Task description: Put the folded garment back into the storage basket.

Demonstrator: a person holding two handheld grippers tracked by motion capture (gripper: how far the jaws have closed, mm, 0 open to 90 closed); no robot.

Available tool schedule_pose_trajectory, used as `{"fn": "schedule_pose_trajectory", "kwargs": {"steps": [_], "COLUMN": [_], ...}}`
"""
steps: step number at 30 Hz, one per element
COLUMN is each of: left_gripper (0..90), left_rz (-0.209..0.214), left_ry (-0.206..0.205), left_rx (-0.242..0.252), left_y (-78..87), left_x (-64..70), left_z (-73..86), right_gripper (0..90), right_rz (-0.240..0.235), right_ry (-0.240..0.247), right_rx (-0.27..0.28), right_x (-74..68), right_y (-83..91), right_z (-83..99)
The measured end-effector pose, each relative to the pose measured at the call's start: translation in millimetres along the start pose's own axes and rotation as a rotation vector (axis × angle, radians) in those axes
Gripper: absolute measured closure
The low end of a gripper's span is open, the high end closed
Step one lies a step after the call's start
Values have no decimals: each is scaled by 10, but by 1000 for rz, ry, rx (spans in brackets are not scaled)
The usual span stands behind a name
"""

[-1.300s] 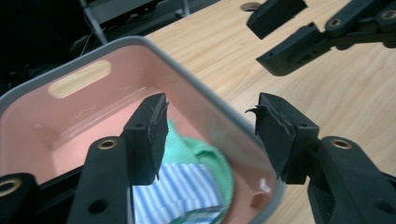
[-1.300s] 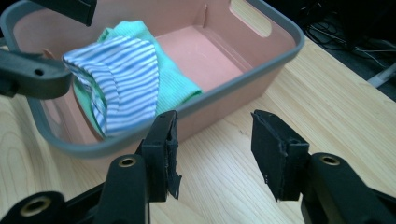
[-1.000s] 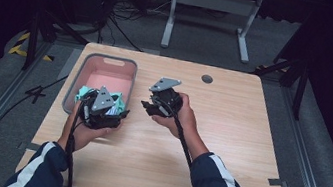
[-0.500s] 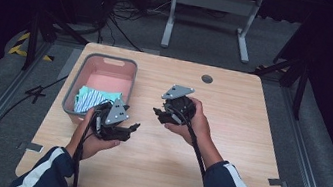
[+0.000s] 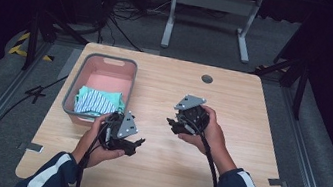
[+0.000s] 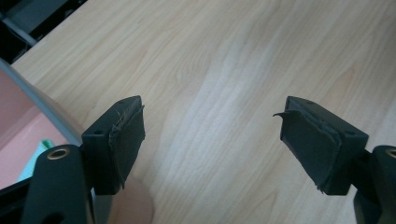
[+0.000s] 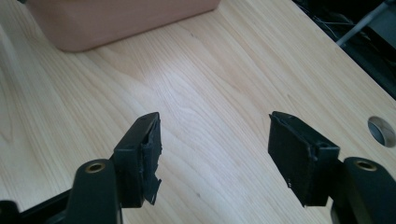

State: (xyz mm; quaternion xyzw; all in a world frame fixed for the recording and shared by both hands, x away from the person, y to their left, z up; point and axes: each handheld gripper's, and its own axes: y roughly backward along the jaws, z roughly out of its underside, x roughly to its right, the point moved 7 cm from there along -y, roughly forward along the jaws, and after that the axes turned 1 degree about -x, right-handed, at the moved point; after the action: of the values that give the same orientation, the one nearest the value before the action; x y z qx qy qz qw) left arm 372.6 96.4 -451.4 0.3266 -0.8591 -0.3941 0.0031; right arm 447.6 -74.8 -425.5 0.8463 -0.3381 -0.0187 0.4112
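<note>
Apparently finished: a striped cloth [image 5: 95, 101] lies folded in the pink bin [image 5: 108, 64], just beyond the left tool [image 5: 135, 144]. Both tools, left and right tool [image 5: 173, 123], hang empty over bare tabletop [image 5: 253, 107], jaws spread apart. Nothing looks left.

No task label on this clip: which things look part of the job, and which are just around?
Likely job items:
pink bin
folded striped cloth inside it
left gripper, open
right gripper, open

Just around:
round hole in tabletop
metal stand behind table
floor cables

Bright tabletop; dim, dark surroundings
</note>
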Motion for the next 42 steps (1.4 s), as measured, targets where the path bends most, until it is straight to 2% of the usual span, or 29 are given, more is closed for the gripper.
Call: {"fn": "schedule_pose_trajectory", "kwargs": {"steps": [4, 8, 15, 16, 19, 24, 28, 37, 42], "left_gripper": [218, 203, 199, 199, 199, 192, 193, 190, 192], "left_rz": [11, 16, 51, 60, 58, 82, 81, 128, 154], "left_ry": [-22, -49, -70, -80, -95, -101, -102, -102, -62], "left_rx": [-16, -57, -70, -77, -87, -103, -97, -96, -87], "left_y": [-35, -100, -172, -195, -212, -234, -249, -260, -245], "left_x": [71, 147, 226, 256, 272, 306, 310, 351, 356], "left_z": [52, 125, 192, 222, 256, 340, 392, 493, 565], "right_gripper": [355, 349, 340, 338, 331, 327, 321, 321, 321], "right_rz": [7, 12, 20, 25, 24, 27, 21, 28, 19], "right_ry": [-11, -17, -24, -25, -31, -41, -50, -87, -108], "right_rx": [7, -2, -21, -26, -36, -38, -35, -19, -15], "right_x": [33, 60, 100, 103, 111, 135, 144, 167, 159], "right_y": [70, 96, 131, 146, 167, 201, 231, 326, 376], "right_z": [114, 228, 410, 483, 589, 731, 860, 1154, 1327]}}
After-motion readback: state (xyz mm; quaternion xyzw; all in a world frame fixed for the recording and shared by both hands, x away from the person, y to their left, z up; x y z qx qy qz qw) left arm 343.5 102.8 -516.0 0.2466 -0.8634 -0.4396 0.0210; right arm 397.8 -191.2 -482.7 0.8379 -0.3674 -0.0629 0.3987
